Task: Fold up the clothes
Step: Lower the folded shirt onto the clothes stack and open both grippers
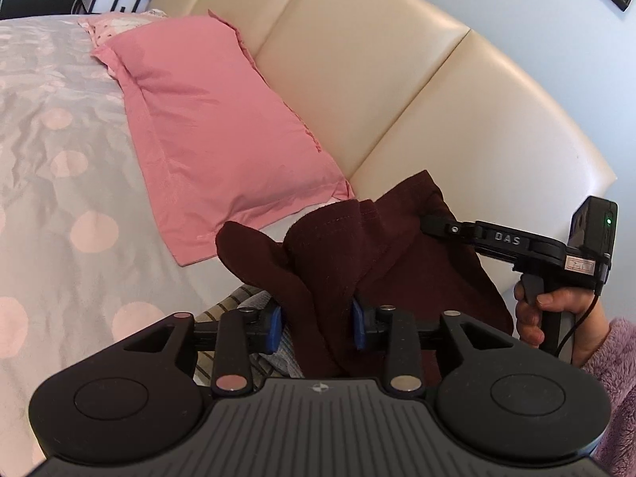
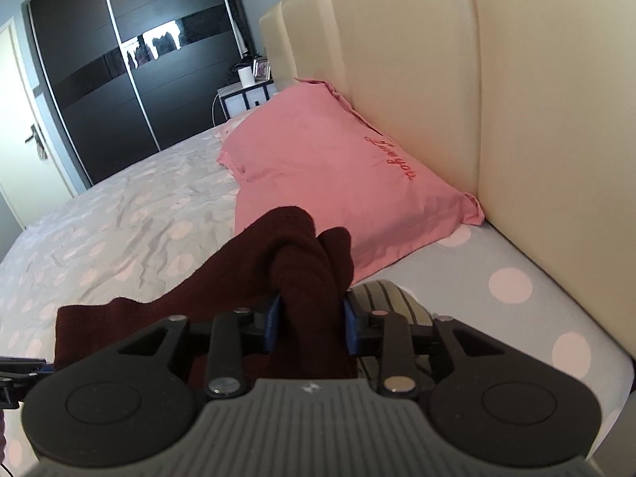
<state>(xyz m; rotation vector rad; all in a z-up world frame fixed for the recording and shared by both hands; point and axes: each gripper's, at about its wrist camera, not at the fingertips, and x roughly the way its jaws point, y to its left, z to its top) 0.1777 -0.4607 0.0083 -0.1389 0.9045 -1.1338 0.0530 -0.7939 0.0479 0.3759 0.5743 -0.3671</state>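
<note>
A dark maroon garment (image 1: 397,246) hangs bunched between my two grippers, low over the bed near the headboard. My left gripper (image 1: 318,328) has its blue pads parted, with a thick fold of the garment standing between them and a sliver of gap at the left pad. My right gripper (image 2: 312,326) is likewise parted around another bunch of the maroon garment (image 2: 302,246), which fills the space loosely. In the left wrist view the right gripper (image 1: 427,224) reaches into the cloth from the right, held by a hand (image 1: 532,318).
Striped folded clothes (image 1: 222,314) lie under the garment on the grey dotted bedcover (image 1: 59,198). A pink pillow (image 1: 214,131) leans by the cream headboard (image 1: 397,79). A nightstand (image 2: 246,95) and dark wardrobe (image 2: 119,79) stand beyond the bed.
</note>
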